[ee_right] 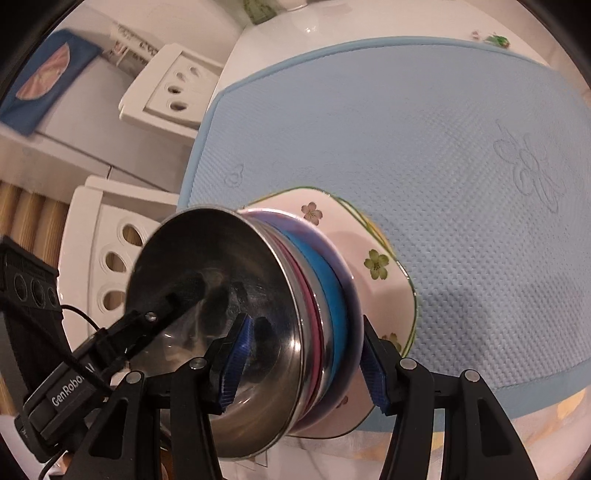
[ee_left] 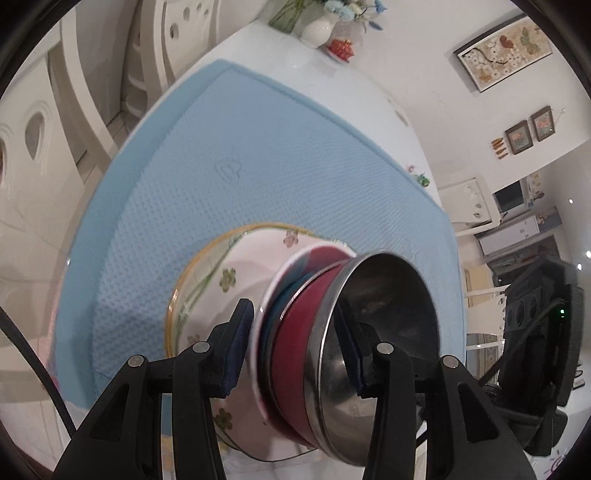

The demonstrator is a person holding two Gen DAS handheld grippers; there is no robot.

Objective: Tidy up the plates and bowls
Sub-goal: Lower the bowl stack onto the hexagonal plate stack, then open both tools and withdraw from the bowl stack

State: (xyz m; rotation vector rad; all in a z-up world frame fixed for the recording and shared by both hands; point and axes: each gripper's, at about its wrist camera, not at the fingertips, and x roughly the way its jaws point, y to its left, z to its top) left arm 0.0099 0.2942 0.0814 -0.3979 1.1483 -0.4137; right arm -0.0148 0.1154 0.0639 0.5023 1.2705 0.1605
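Note:
A nested stack sits over a floral plate (ee_left: 218, 280) (ee_right: 376, 258) on the blue mat (ee_left: 280, 155) (ee_right: 406, 129). The stack has a steel bowl (ee_left: 388, 295) (ee_right: 207, 266) on top, then a red bowl (ee_left: 295, 332), a blue bowl (ee_right: 332, 280) and a pale purple-rimmed dish. My left gripper (ee_left: 295, 354) is shut on the stack, with one finger inside the steel bowl and the other under the bottom rim. From the opposite side my right gripper (ee_right: 304, 365) clamps it the same way. I cannot tell whether the stack touches the floral plate.
A white vase of flowers (ee_left: 317, 29) and a small red pot (ee_left: 341, 48) stand at the table's far end. White chairs (ee_right: 107, 251) flank the table's side. The mat's near edge lies just below the stack.

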